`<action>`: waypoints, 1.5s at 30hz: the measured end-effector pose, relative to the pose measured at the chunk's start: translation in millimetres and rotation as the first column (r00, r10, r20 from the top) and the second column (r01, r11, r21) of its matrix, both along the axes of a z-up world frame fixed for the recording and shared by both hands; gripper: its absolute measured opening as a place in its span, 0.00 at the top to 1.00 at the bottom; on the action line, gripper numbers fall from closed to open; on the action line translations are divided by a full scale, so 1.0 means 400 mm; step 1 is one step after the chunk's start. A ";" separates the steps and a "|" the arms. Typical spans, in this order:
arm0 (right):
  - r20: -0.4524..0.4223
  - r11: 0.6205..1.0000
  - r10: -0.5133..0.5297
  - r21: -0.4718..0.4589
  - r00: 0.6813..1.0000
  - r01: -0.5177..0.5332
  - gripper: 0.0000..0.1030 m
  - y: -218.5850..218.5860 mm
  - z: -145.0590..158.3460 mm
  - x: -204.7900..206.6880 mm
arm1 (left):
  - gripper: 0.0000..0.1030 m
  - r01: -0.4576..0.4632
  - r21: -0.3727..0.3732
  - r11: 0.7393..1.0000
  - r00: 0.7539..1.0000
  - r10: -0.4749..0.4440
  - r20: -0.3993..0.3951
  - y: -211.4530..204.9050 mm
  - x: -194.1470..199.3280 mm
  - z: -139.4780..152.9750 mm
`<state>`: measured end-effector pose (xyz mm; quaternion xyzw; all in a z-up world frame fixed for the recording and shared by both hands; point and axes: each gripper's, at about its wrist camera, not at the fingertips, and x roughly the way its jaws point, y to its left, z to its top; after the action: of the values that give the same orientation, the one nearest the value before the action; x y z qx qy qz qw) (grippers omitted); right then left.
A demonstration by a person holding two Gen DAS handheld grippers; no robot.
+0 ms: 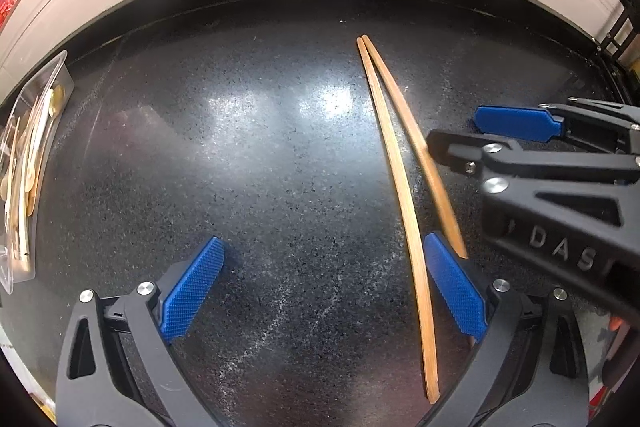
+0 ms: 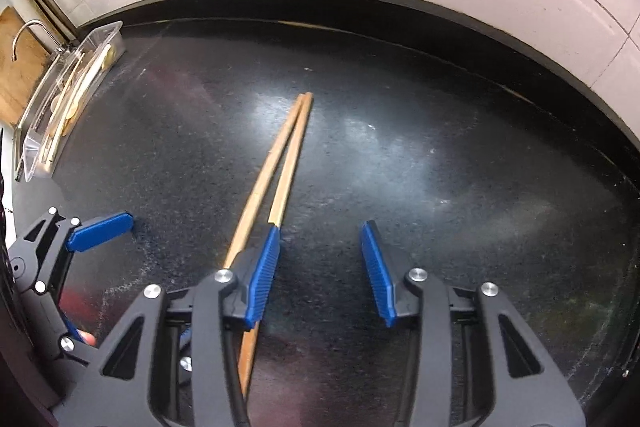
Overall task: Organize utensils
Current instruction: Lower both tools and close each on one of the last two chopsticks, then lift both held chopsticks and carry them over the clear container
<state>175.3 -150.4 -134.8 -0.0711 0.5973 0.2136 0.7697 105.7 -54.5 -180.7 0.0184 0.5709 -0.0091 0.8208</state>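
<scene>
lying on the dark speckled counter (image 1: 248, 163), the two wooden chopsticks (image 1: 400, 155) are touching at their far tips and spreading apart toward the near ends, forming a narrow v. they are looking light, thin and stiff, and probably slippery against the polished stone, so they are likely to roll or skid if nudged from one side. taking hold across both sticks near the far end, where they are lying closest together, is looking like the surest way to lift them as a pair.

the left tool (image 1: 324, 287) is hanging released with its blue pads spread wide, holding nothing; one chopstick is passing between the pads, close beside the right-hand one, while the other is running just outside it. the right tool (image 2: 320, 271) is standing partly open and gripping nothing; its left pad (image 2: 262, 275) is sitting over the right-hand stick of the pair, though whether it is touching cannot be told, and bare counter is showing in the gap.

a clear plastic tray (image 2: 72, 83) holding other wooden utensils is sitting well apart at the left edge, probably where the sticks are going.
</scene>
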 end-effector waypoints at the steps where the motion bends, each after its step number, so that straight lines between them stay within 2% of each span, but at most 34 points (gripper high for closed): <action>1: -0.006 1.000 -0.001 0.020 1.000 0.001 0.58 0.002 0.000 -0.001 | 0.06 -0.002 -0.001 1.000 1.000 0.002 -0.001 -0.003 -0.001 0.004; 5: -0.005 1.000 -0.013 0.029 1.000 0.013 0.58 0.017 0.002 0.001 | 0.06 -0.005 0.001 1.000 1.000 0.005 0.001 -0.020 0.011 -0.002; 9: 0.005 1.000 -0.006 -0.008 1.000 0.006 0.58 0.037 -0.001 0.002 | 0.06 -0.006 0.000 1.000 1.000 0.006 0.004 -0.026 0.007 -0.001; 12: 0.011 1.000 -0.013 -0.015 1.000 0.013 0.54 0.047 -0.006 -0.004 | 0.06 -0.013 0.001 1.000 1.000 0.013 0.005 -0.024 0.007 0.000; 14: 0.023 1.000 -0.005 -0.030 1.000 0.005 0.46 0.064 -0.008 -0.015 | 0.06 -0.015 0.001 1.000 1.000 0.015 0.005 -0.018 0.007 0.001; 17: 0.051 0.995 0.032 -0.095 0.998 -0.027 0.47 0.089 -0.015 -0.026 | 0.06 -0.021 0.002 1.000 1.000 0.021 0.005 -0.005 0.007 0.002; 18: 0.050 0.996 0.028 -0.091 0.998 -0.024 0.51 0.088 -0.015 -0.025 | 0.06 -0.021 0.002 1.000 1.000 0.021 0.004 -0.001 0.007 0.002; 20: 0.052 0.995 0.017 -0.096 0.999 -0.012 0.70 0.080 -0.011 -0.020 | 0.06 -0.010 0.006 1.000 1.000 0.010 0.005 0.000 0.006 0.003; 23: 0.040 0.995 0.012 -0.095 0.999 -0.008 0.78 0.066 -0.010 -0.012 | 0.07 -0.011 0.004 1.000 1.000 0.011 0.002 0.000 0.009 0.003; 25: 0.039 0.995 0.012 -0.095 0.999 -0.008 0.82 0.063 -0.011 -0.009 | 0.12 0.001 0.004 1.000 1.000 -0.001 0.013 -0.009 0.009 0.010; 26: 0.036 0.996 0.005 -0.091 0.999 -0.002 0.87 0.060 -0.011 -0.009 | 0.20 0.015 0.004 1.000 1.000 -0.015 0.026 -0.017 0.009 0.016; 28: 0.028 0.996 0.005 -0.091 1.000 -0.002 0.90 0.057 -0.012 -0.007 | 0.40 0.042 0.011 0.999 0.998 -0.043 0.039 -0.039 0.011 0.027; 32: -0.008 0.999 -0.018 -0.046 1.000 0.017 0.93 0.028 -0.011 0.001 | 0.61 0.079 0.011 0.997 0.995 -0.079 0.056 -0.074 0.019 0.039; 34: -0.018 0.999 -0.024 -0.025 1.000 0.024 0.93 0.015 -0.010 0.001 | 0.80 0.097 0.007 0.995 0.993 -0.097 0.066 -0.082 0.021 0.041; 36: -0.025 0.999 -0.032 -0.017 0.999 0.032 0.93 0.005 -0.008 0.002 | 0.92 0.090 -0.011 0.996 0.994 -0.089 0.068 -0.078 0.027 0.041; 41: -0.040 0.997 -0.071 0.030 0.997 0.073 0.93 -0.021 -0.006 -0.002 | 0.94 0.089 -0.072 0.993 0.995 -0.085 0.059 -0.044 0.043 0.039; 45: -0.045 0.996 -0.077 0.036 0.996 0.079 0.93 -0.047 0.000 0.000 | 0.95 0.081 -0.081 0.993 0.996 -0.077 0.051 -0.044 0.039 0.045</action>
<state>175.3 -169.1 -135.0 -0.0284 0.6121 0.1964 0.7655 121.3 -72.0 -162.8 0.0071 0.5491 -0.0646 0.8332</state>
